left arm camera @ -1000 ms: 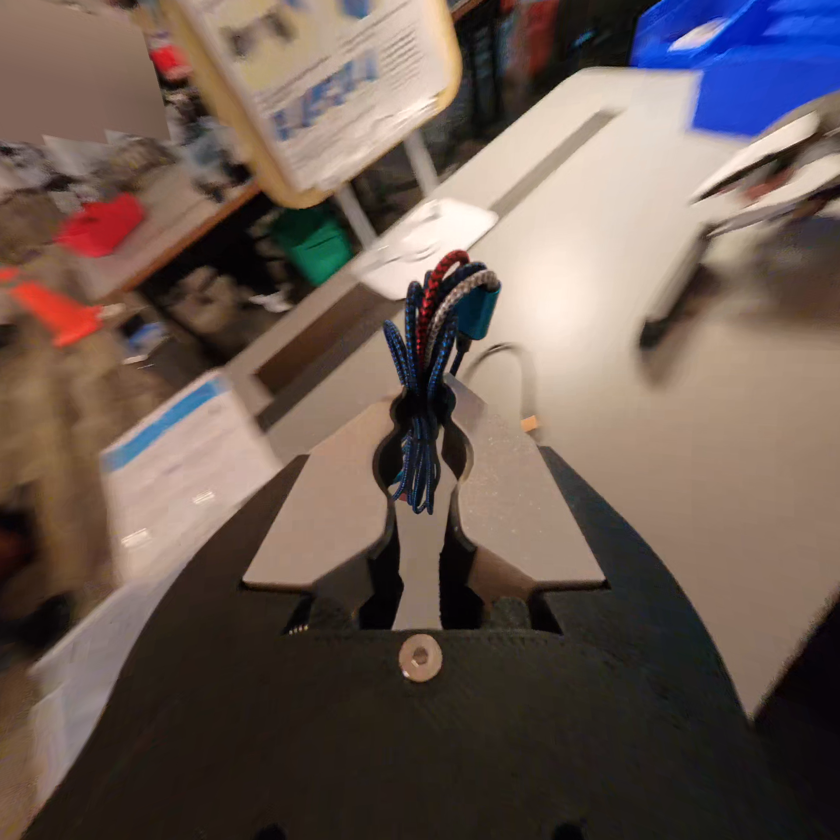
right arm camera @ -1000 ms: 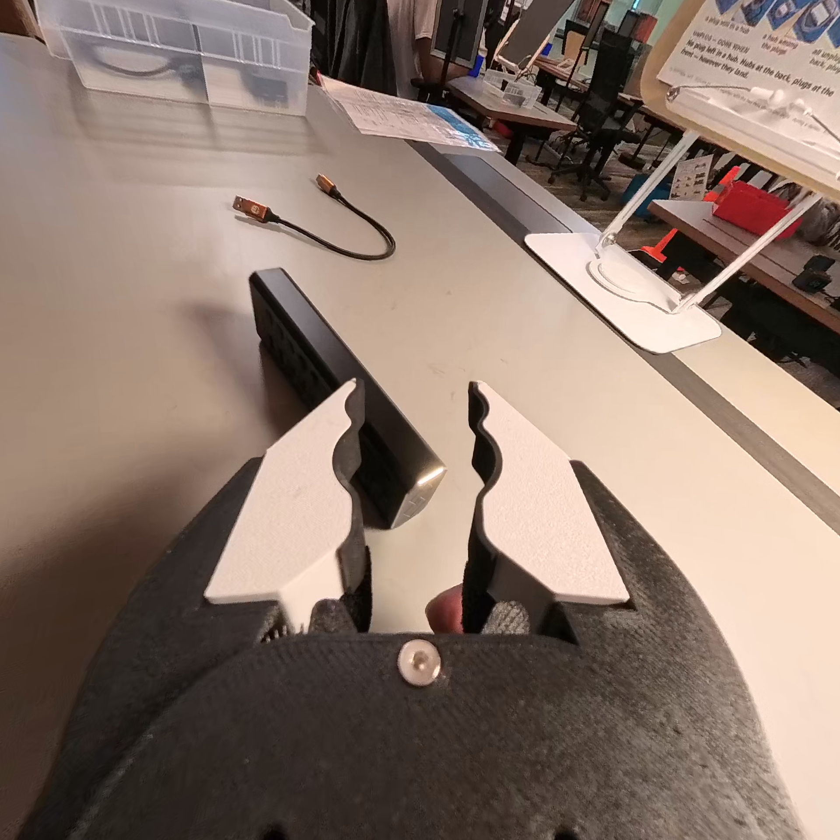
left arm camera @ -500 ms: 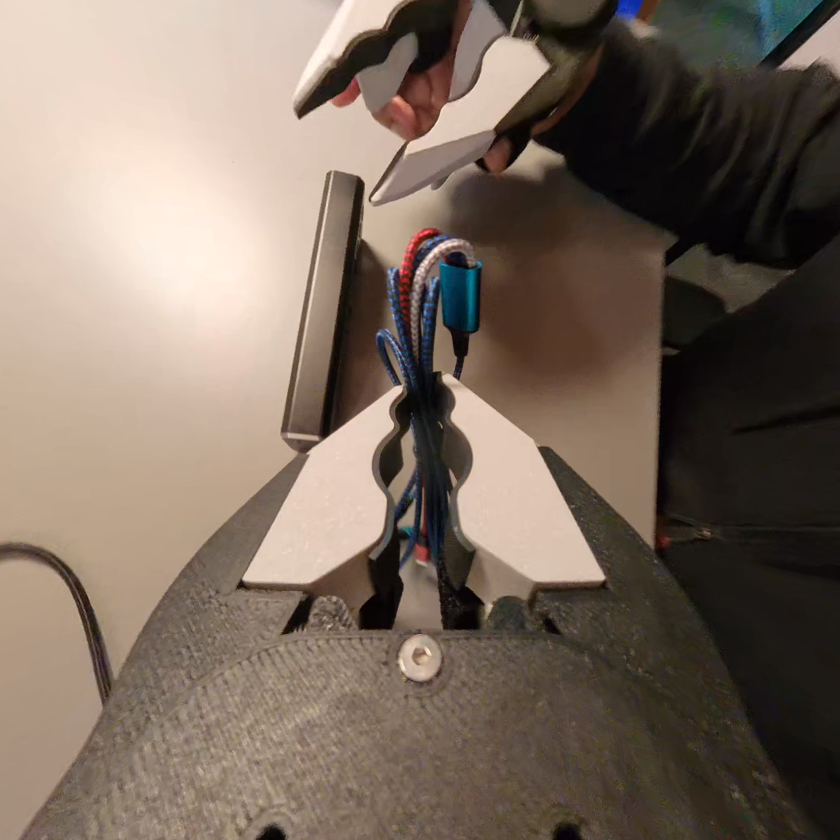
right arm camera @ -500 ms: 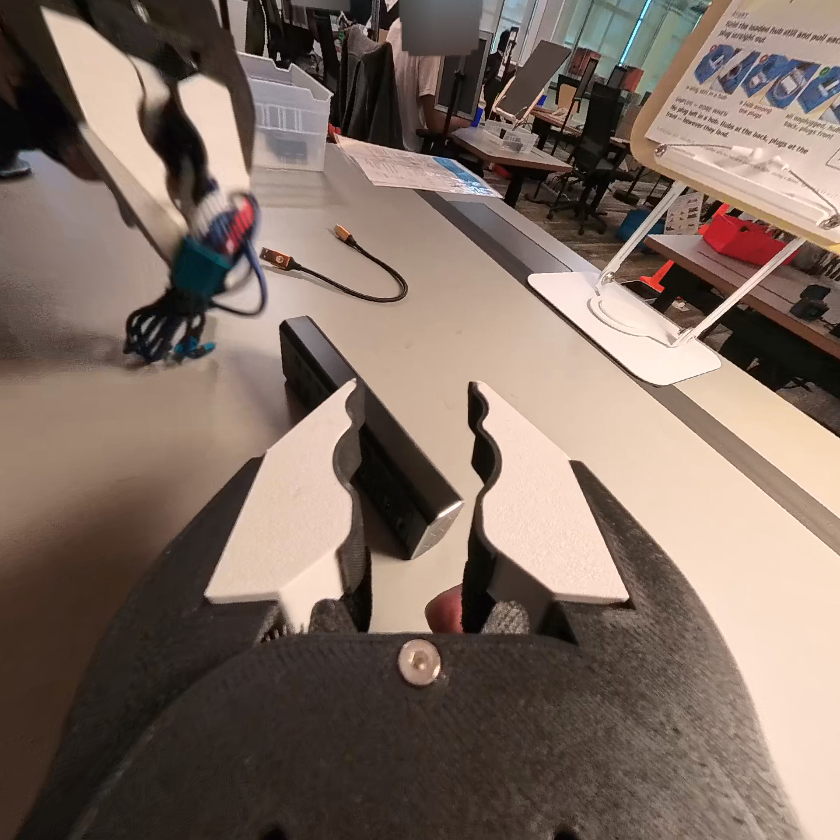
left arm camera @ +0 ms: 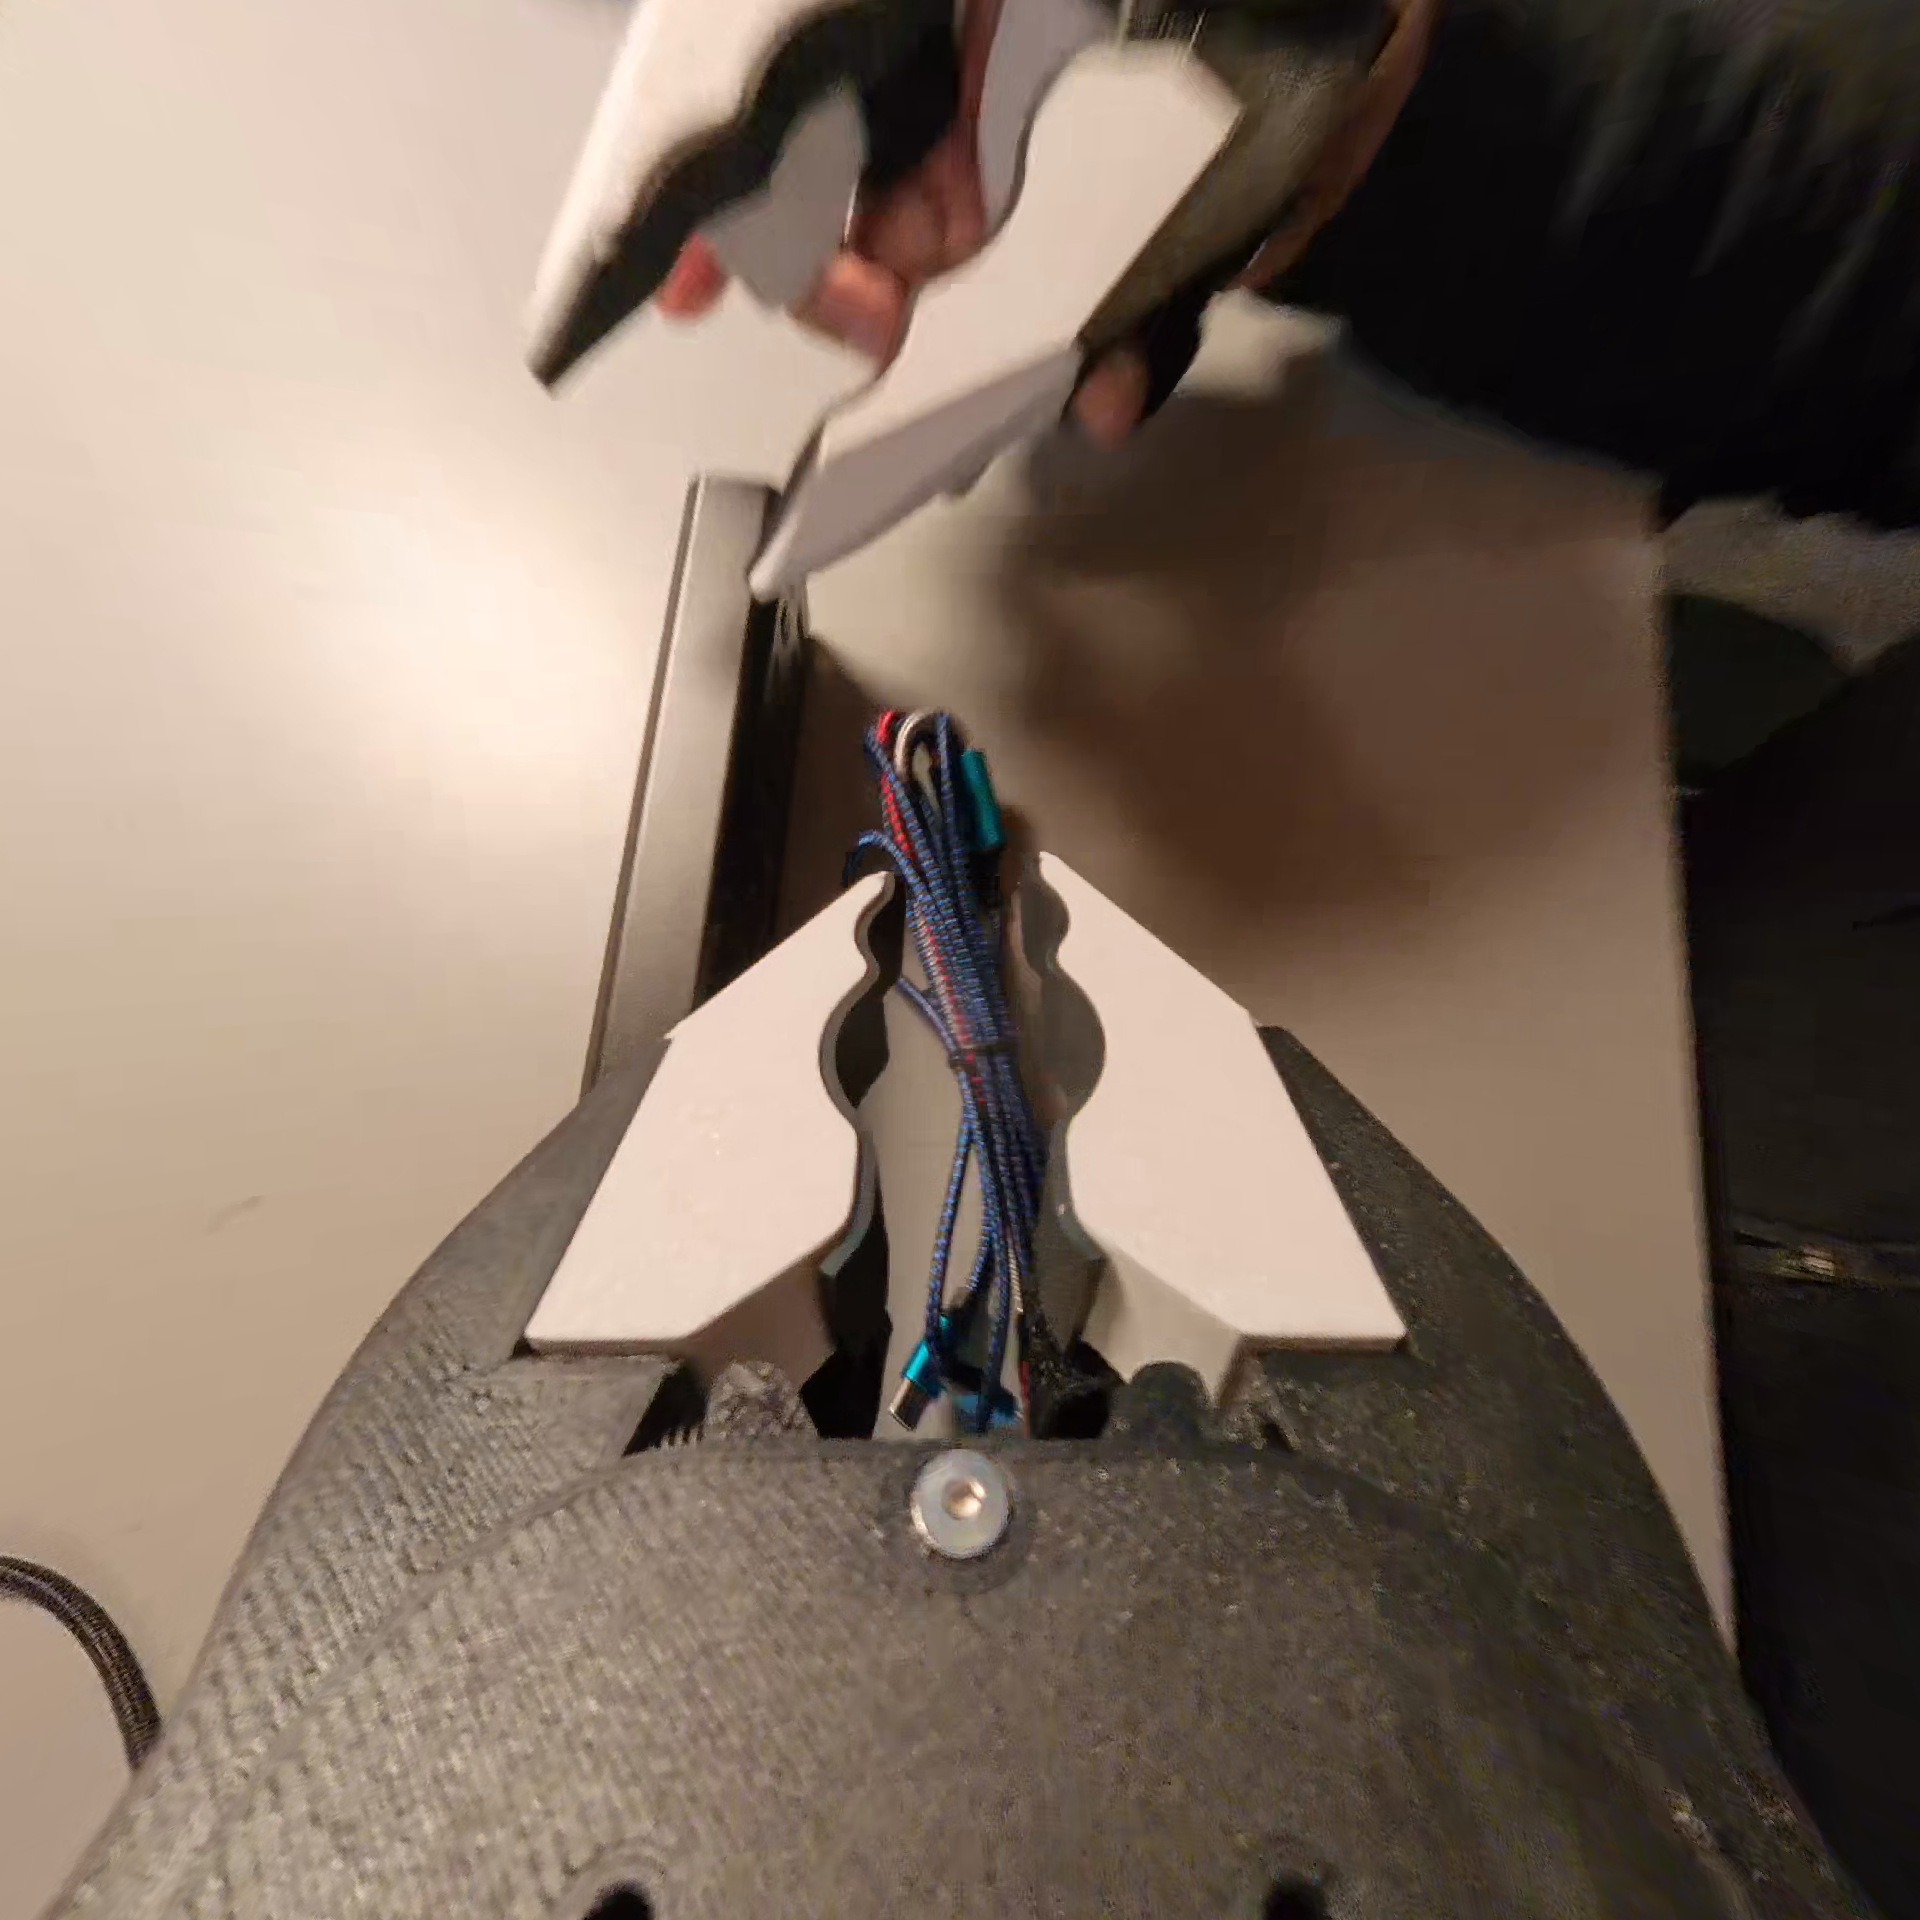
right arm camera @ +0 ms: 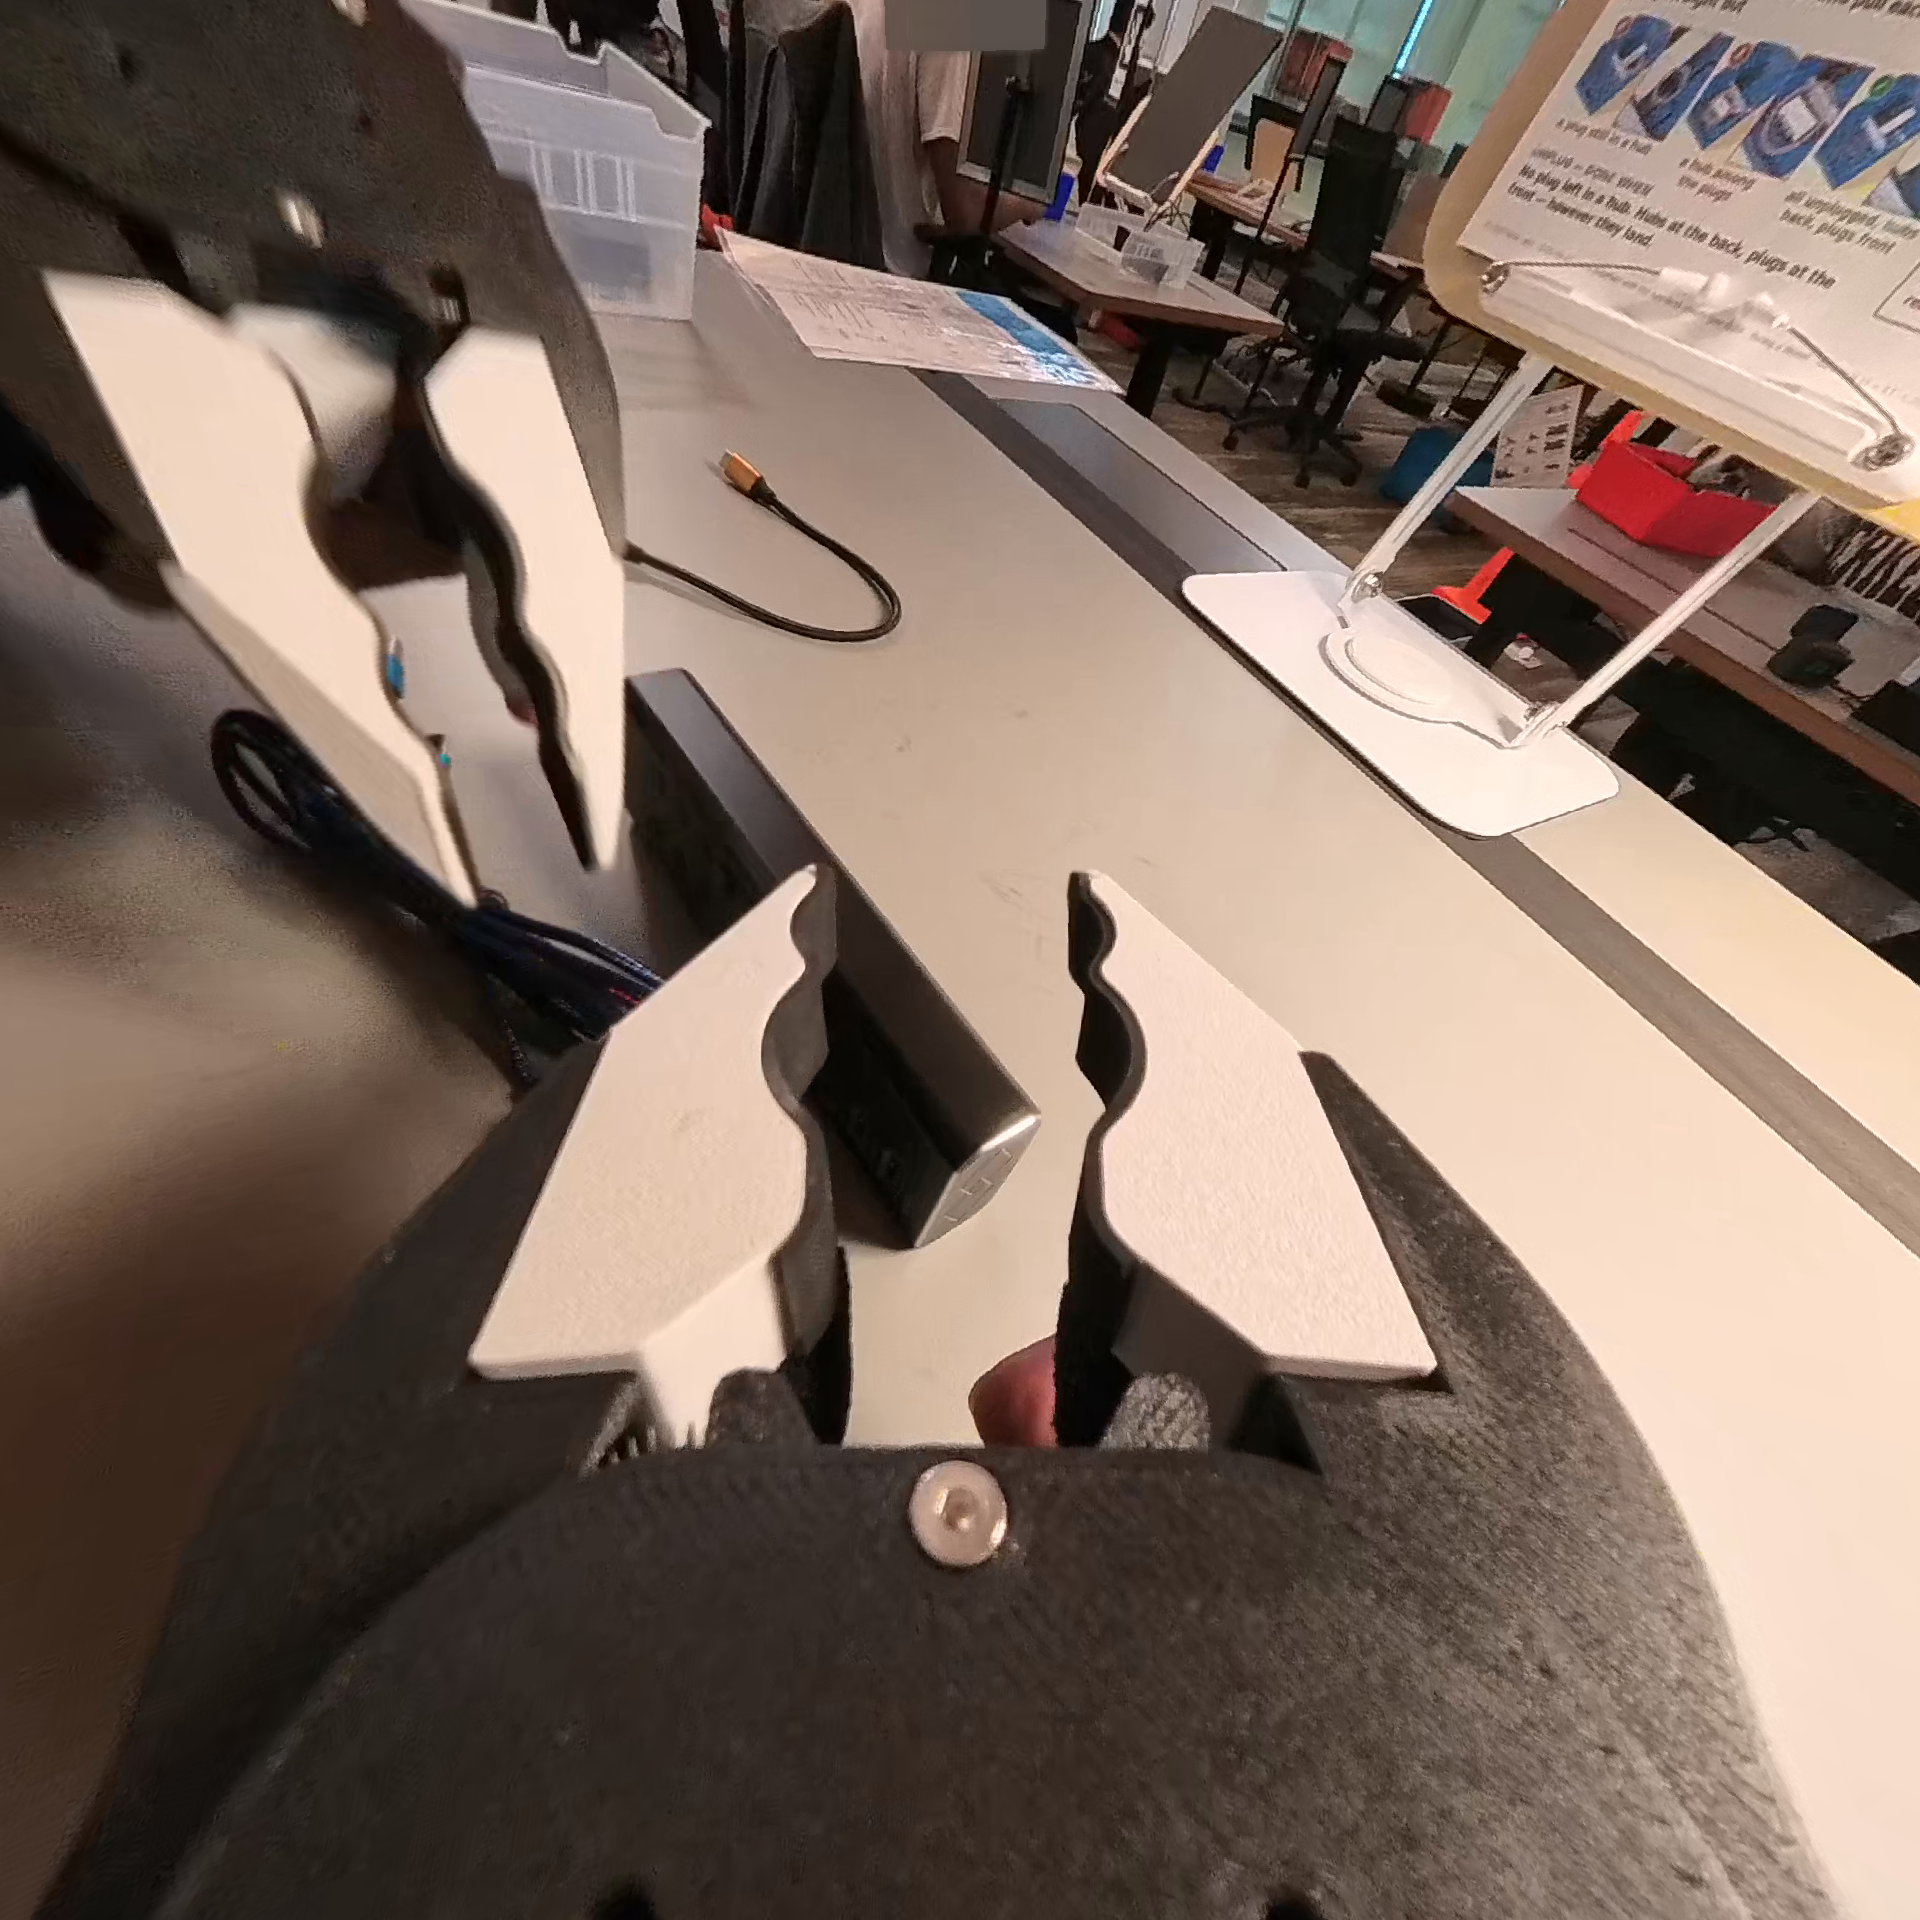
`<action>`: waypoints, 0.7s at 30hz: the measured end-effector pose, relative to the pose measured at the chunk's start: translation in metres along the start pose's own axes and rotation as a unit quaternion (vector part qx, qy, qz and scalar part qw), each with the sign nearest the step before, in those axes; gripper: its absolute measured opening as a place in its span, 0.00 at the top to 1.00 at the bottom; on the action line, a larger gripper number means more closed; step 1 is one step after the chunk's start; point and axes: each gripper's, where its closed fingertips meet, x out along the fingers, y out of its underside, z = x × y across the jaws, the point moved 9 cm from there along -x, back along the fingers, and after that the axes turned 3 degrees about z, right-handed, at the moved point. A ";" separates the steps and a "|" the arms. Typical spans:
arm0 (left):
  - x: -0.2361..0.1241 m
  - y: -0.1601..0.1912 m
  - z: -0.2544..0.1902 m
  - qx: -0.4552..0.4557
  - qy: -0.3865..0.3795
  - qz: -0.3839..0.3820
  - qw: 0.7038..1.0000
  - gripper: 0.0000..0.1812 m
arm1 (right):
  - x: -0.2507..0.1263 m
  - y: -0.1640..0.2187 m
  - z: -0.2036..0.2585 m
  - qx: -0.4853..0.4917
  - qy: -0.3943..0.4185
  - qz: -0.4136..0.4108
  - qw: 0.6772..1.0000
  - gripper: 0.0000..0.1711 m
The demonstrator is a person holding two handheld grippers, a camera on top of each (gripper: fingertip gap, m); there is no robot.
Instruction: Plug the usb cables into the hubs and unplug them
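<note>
Bundle of braided USB cables (left arm camera: 961,1049), mostly blue with bits of red and grey, lying flat on the bench (left arm camera: 260,623) right alongside the dark hub (left arm camera: 665,790). Teal plug (left arm camera: 980,795) at the far end of the bundle, smaller teal connectors (left arm camera: 920,1382) at the near end. Seen from the right wrist view, same bundle (right arm camera: 540,966) coiled on the bench on the hub's port side, just beside it.

Left tongs (left arm camera: 961,883) straddling the bundle, parted a fair way, with a gap showing on both sides of the cables, so not gripping anything. Right tongs (right arm camera: 945,894) spread wide too, nothing held, hanging over the near end of the hub (right arm camera: 831,956), silver end cap sitting between the two fingers. Bit of a fingertip (right arm camera: 1013,1403) poking through behind the fingers.

Hub itself a long black bar with ports down one side, running away toward the far edge of the bench. Further out, a loose black cable with orange plugs (right arm camera: 800,561) curled up, well apart from the hub. White stand base (right arm camera: 1403,707) near the right edge, printed sheet (right arm camera: 925,312) and clear plastic bin (right arm camera: 603,187) toward the far edge.
</note>
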 end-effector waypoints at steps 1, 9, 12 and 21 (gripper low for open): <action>-0.013 -0.003 -0.001 0.000 0.015 -0.028 0.999 0.86 | 0.000 0.000 0.001 -0.001 -0.002 0.000 1.000 0.73; -0.073 0.015 0.043 0.032 -0.021 -0.137 0.990 0.84 | 0.005 0.002 0.012 -0.012 -0.053 0.020 0.998 0.73; -0.068 0.038 0.061 -0.004 -0.014 -0.162 0.987 0.80 | 0.009 0.008 0.014 -0.020 -0.067 0.043 0.997 0.71; -0.066 0.094 0.051 0.032 0.103 -0.015 0.994 0.70 | 0.011 0.003 0.009 -0.020 -0.070 0.045 0.996 0.70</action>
